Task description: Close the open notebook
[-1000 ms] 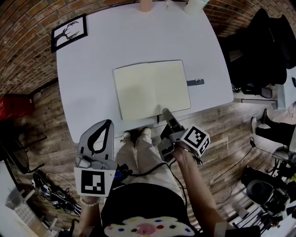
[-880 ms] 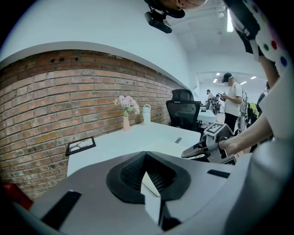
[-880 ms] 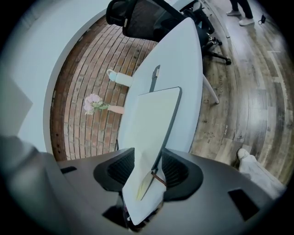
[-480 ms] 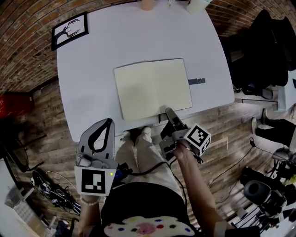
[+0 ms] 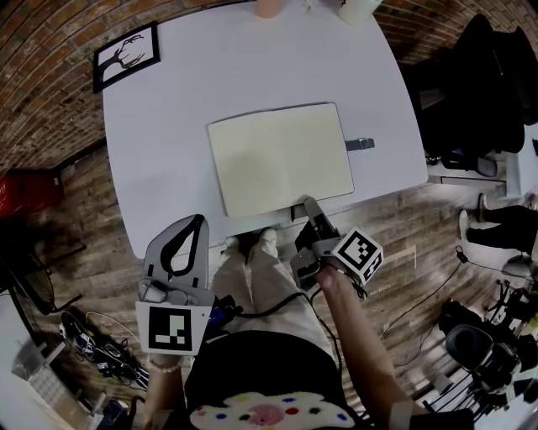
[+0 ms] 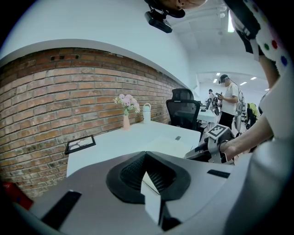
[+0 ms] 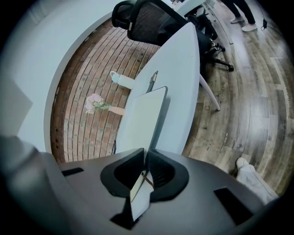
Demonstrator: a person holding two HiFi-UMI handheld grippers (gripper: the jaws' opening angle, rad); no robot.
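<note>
The open notebook lies flat on the white table, cream pages up, with a grey strap sticking out at its right edge. My right gripper is at the near edge of the right-hand page. Its jaws are closing, and in the right gripper view the notebook's edge and a thin ribbon sit pinched between them. My left gripper hangs below the table's near edge by the person's lap, tips together and holding nothing. The left gripper view looks across the table at the notebook.
A framed deer picture lies at the table's far left corner. A pink vase and a white cup stand at the far edge. Dark clothing hangs beyond the right side. An office chair stands past the table's end.
The right gripper's jaws have closed onto the notebook's near right edge, and the notebook has shifted slightly. The left gripper has stayed where it was.
</note>
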